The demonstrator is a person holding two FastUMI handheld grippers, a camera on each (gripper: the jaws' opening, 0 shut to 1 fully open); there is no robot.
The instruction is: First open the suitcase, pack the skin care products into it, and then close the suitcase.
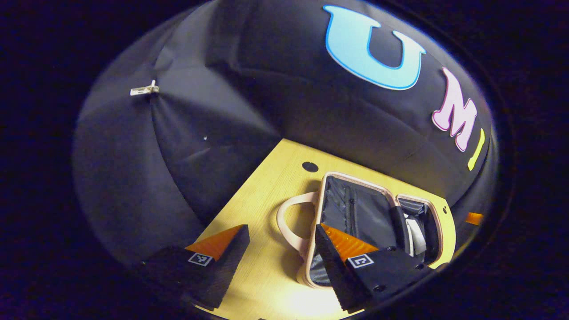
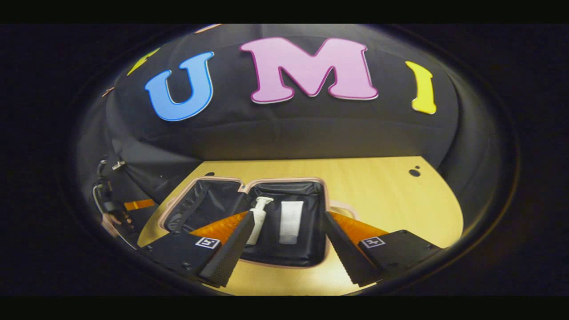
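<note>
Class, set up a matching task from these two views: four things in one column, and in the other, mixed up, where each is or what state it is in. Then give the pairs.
Things
1. pump bottle
2. white tube
3. suitcase
4. right hand-held gripper

States or places
A. lying open on the wooden table
B. fingers spread, nothing between them
C. in the suitcase's right half, on the left
D. in the suitcase's right half, to the right of the bottle

Pairs: 1-C, 2-D, 3-A, 4-B
</note>
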